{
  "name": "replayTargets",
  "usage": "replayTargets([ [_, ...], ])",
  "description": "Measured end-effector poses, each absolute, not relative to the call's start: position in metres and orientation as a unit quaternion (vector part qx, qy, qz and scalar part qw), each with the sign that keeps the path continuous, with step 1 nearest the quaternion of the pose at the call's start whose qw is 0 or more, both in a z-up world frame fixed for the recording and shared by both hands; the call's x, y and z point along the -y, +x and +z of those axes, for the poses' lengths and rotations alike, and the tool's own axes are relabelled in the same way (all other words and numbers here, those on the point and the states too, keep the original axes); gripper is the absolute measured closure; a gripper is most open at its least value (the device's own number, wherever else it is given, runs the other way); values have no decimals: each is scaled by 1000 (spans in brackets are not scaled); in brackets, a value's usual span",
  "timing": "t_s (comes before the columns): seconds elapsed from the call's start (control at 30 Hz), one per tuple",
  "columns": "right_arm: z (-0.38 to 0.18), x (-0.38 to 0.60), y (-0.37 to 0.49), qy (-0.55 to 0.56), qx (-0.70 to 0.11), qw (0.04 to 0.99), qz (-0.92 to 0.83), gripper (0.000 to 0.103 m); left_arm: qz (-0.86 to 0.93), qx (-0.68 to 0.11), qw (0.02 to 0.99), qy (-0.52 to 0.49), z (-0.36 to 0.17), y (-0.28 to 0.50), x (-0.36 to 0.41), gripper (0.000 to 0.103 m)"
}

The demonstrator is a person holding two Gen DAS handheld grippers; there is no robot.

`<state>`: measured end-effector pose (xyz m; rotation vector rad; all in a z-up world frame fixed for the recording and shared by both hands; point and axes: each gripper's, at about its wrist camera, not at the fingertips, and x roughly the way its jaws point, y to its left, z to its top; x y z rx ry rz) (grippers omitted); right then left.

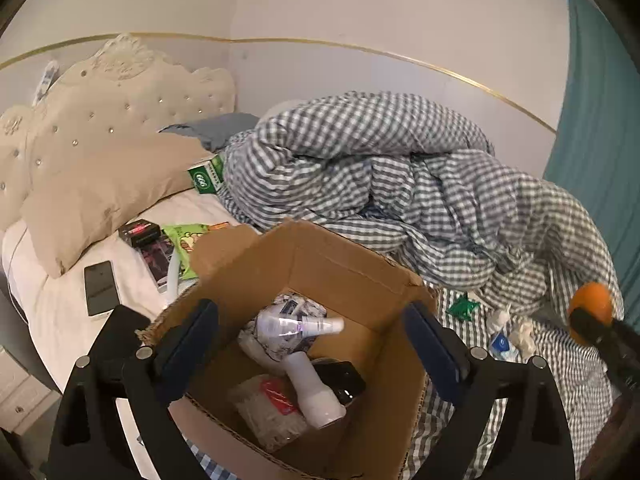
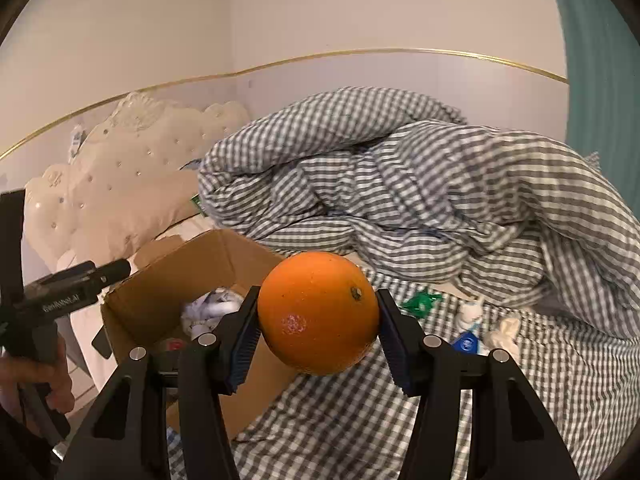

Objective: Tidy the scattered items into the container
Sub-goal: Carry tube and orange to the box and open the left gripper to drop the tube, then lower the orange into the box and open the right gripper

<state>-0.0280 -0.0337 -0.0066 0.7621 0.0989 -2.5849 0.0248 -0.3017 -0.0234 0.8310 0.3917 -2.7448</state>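
- Far left on the bed: dark phone [image 1: 100, 288] lying flat on the white sheet, beside a beige pillow [image 1: 108, 196].
- Just right of the phone: a black-and-pink packet [image 1: 150, 246] and a green snack bag [image 1: 186, 240], both still outside the box.
- Left gripper [image 1: 312, 344] poised over the open cardboard box [image 1: 348, 264], jaws spread wide, nothing between them, blue pads touching nothing.
- Inside the box, below those spread fingers [image 1: 192, 344]: a white bottle [image 1: 316, 392], a small white tube [image 1: 304, 325] on a patterned wrapper, a packet with a red label [image 1: 272, 408], a dark object partly hidden.
- Right of the box on the checked sheet: a green scrap [image 1: 462, 307], crumpled white tissues [image 1: 520, 330], a small blue-and-white packet [image 1: 500, 346], all apart from the box.
- Behind: a checked quilt [image 1: 380, 160] heaped up.
- Right gripper [image 2: 318, 332] clamped on an orange [image 2: 318, 312], one blue pad pressed to each side, jaws about half spread, fruit held in the air just right of the box [image 2: 168, 280], above the checked sheet.
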Motion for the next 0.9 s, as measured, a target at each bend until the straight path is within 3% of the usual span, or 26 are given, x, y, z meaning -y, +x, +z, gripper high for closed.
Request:
replayTargets([
  [0.73, -68, 198, -29, 311, -142, 333, -879, 47, -936, -158, 177, 258, -8, 67, 371, 4],
  [0.8, -64, 196, -24, 293, -150, 319, -889, 31, -936, -156, 178, 259, -8, 68, 371, 4],
  [0.83, -62, 194, -23, 285, -151, 312, -893, 18, -936, -155, 179, 259, -8, 67, 371, 4],
  [0.9, -55, 185, -22, 271, -149, 303, -902, 15, -936, -155, 179, 259, -8, 66, 369, 4],
])
